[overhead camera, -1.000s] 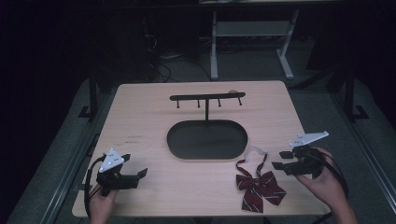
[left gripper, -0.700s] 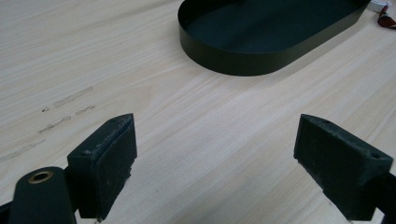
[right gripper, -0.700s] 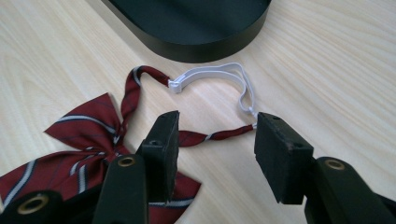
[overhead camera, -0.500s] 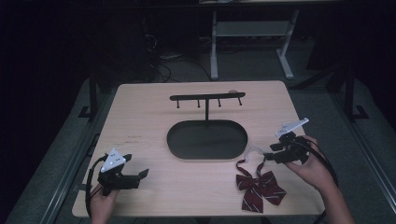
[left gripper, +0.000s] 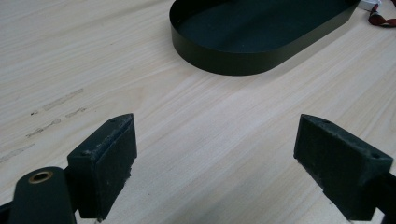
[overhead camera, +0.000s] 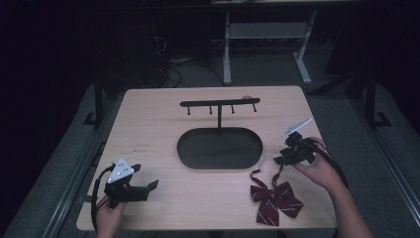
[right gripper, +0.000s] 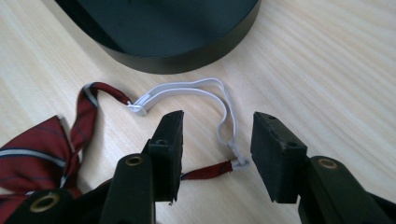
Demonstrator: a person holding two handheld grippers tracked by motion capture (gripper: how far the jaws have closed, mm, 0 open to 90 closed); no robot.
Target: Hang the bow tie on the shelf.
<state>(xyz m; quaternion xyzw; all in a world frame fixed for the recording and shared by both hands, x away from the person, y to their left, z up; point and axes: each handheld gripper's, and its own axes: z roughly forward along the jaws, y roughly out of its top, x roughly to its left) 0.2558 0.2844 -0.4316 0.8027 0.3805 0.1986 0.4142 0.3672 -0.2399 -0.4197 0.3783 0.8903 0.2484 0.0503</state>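
A dark red striped bow tie (overhead camera: pixel 276 198) lies on the wooden table near its front right. Its white elastic strap (overhead camera: pixel 265 161) loops toward the black oval tray (overhead camera: pixel 179 148). My right gripper (overhead camera: pixel 277 159) hovers low over that strap. In the right gripper view the strap (right gripper: pixel 205 88) and its clasp end lie between the pads of the right gripper (right gripper: pixel 217 140), untouched. Those jaws have just been closing and still stand apart. The bow tie (right gripper: pixel 42 154) shows at the lower left. My left gripper (overhead camera: pixel 151 185) rests at the front left, and the left gripper (left gripper: pixel 215 154) is wide open over bare wood.
A black rack with several pegs (overhead camera: pixel 219 104) rises from the tray's far rim. The tray wall (left gripper: pixel 224 63) is ahead of the left gripper, and the tray wall (right gripper: pixel 177 60) lies just beyond the strap. Dark floor and a desk frame (overhead camera: pixel 267 39) surround the table.
My right gripper has moved from the table's right edge leftward and slightly down to the bow tie's strap, and its jaws have narrowed. The left gripper has stayed put.
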